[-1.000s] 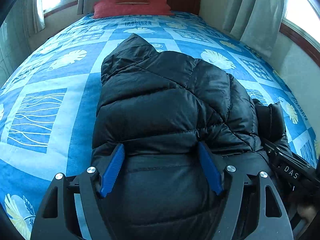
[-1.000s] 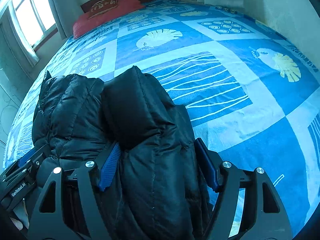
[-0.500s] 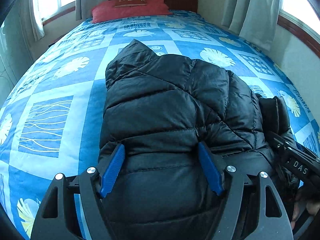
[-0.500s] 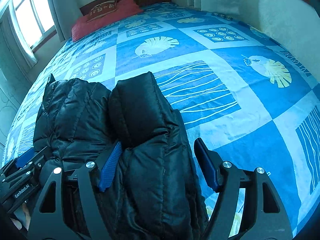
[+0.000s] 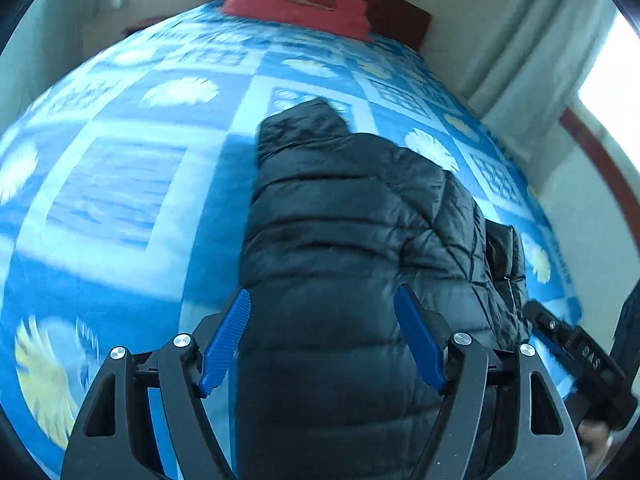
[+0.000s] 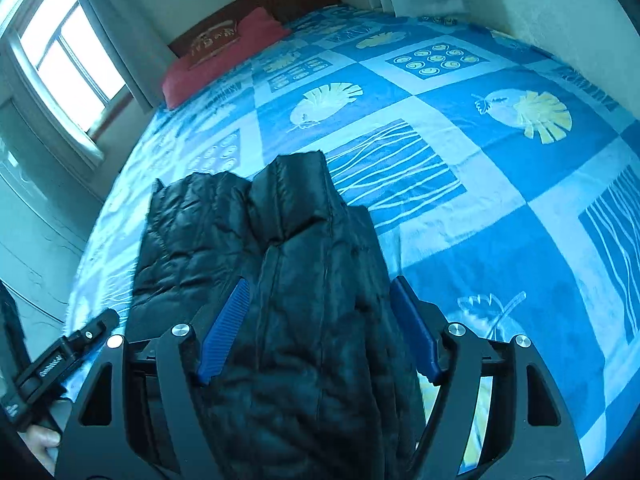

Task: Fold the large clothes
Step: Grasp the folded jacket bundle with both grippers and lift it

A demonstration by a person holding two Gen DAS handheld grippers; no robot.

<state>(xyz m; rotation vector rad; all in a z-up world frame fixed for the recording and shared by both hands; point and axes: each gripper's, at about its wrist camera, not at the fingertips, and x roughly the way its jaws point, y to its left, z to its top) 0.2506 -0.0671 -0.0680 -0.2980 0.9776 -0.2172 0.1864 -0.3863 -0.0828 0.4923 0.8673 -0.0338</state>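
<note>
A black puffer jacket (image 5: 352, 224) lies folded lengthwise on the bed, hood toward the headboard. My left gripper (image 5: 322, 340) is open, its blue fingers wide apart over the jacket's near hem, not gripping. In the right wrist view the jacket (image 6: 280, 264) shows with a folded sleeve on top. My right gripper (image 6: 316, 332) is open, its fingers straddling the jacket's right side. Each gripper shows at the edge of the other's view: the right one (image 5: 580, 356), the left one (image 6: 60, 364).
The blue patterned bedspread (image 6: 500, 152) covers the whole bed. A red pillow (image 5: 296, 12) lies at the wooden headboard (image 6: 256, 0). Curtains (image 5: 532, 52) and a wall run along the right side, a window (image 6: 68, 60) on the left.
Both grippers have risen and pulled back from the jacket, which now looks smaller and farther. Both stay open. The left view is blurred from motion.
</note>
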